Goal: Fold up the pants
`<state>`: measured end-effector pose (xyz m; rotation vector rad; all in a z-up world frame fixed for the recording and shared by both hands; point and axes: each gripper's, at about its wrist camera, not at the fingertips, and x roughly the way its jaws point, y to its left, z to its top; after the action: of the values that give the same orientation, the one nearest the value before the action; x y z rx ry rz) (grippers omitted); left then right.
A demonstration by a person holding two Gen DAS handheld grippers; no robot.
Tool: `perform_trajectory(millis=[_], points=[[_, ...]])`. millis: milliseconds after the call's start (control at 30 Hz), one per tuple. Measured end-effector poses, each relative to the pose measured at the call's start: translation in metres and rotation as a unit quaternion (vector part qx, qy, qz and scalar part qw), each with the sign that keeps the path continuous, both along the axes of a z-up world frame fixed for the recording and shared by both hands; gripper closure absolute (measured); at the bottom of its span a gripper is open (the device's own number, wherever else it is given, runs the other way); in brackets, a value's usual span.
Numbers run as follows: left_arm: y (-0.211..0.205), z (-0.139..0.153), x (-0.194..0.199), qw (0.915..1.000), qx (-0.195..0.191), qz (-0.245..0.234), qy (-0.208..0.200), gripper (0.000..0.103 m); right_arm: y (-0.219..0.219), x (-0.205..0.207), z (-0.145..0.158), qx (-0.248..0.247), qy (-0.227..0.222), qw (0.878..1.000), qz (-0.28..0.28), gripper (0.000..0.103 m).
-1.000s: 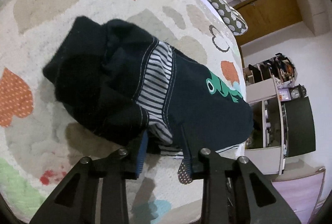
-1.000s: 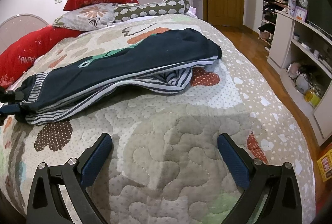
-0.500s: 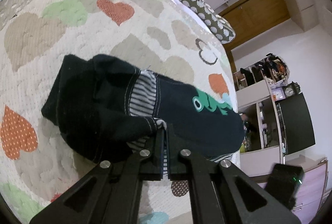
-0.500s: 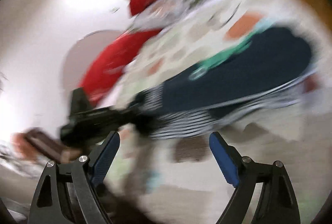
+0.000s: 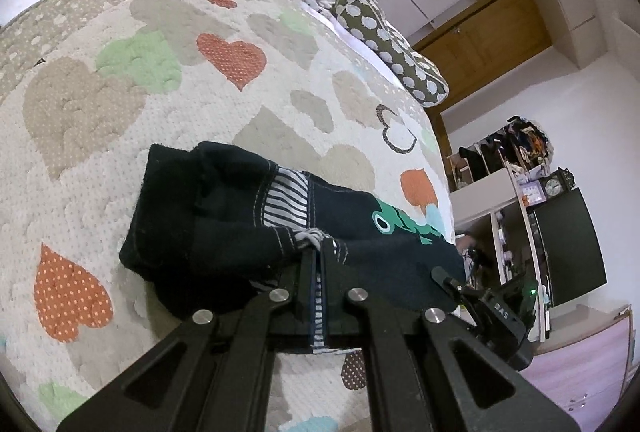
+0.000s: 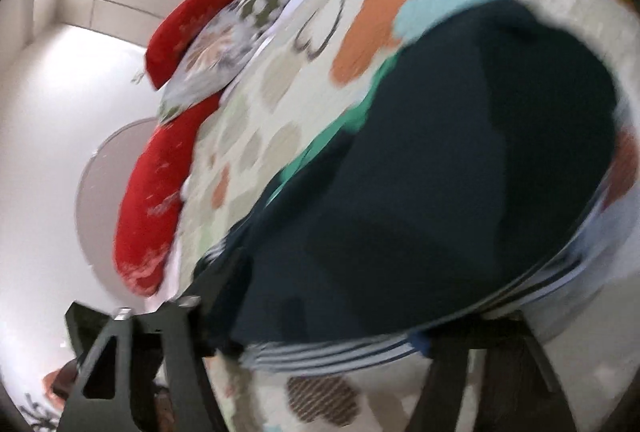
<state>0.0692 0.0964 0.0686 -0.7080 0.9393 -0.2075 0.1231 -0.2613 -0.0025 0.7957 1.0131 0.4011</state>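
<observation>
Quilted bed (image 5: 100, 104): your left claw (image 5: 318, 256) pinches pants (image 5: 224, 216) hem; right claw (image 6: 320, 344), jaws just closing w/ fabric between, may miss a layer.

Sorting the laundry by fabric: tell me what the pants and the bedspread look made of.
Pants: soft matte dark knit, probably cotton jersey; it slumps in loose folds, with a striped lining and pale topstitching showing. Bedspread: quilted woven cloth, likely cotton, matte; stitched lines puff up its dotted heart patches.
</observation>
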Motion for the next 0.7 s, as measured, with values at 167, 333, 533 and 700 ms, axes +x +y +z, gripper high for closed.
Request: perform_trajectory(millis=[167,333,533,700], points=[[0.002,0.002,0.006,1.0,0.003,0.002,0.0,0.102,-0.02,0.011,0.011,-0.031,-0.004,1.0,0.0,0.084],[0.004,0.008,0.021,0.9999,0.013,0.004,-0.005,0.102,-0.029,0.018,0.031,-0.029,-0.027,0.999,0.011,0.084],[0.006,0.013,0.071,0.9984,0.055,0.014,-0.002,0.102,-0.008,0.059,0.047,-0.097,-0.046,0.993,0.039,0.09],[0.014,0.009,0.131,0.9968,0.076,0.023,0.013,0.101,0.002,0.121,0.043,-0.08,-0.016,0.996,0.033,0.086]])
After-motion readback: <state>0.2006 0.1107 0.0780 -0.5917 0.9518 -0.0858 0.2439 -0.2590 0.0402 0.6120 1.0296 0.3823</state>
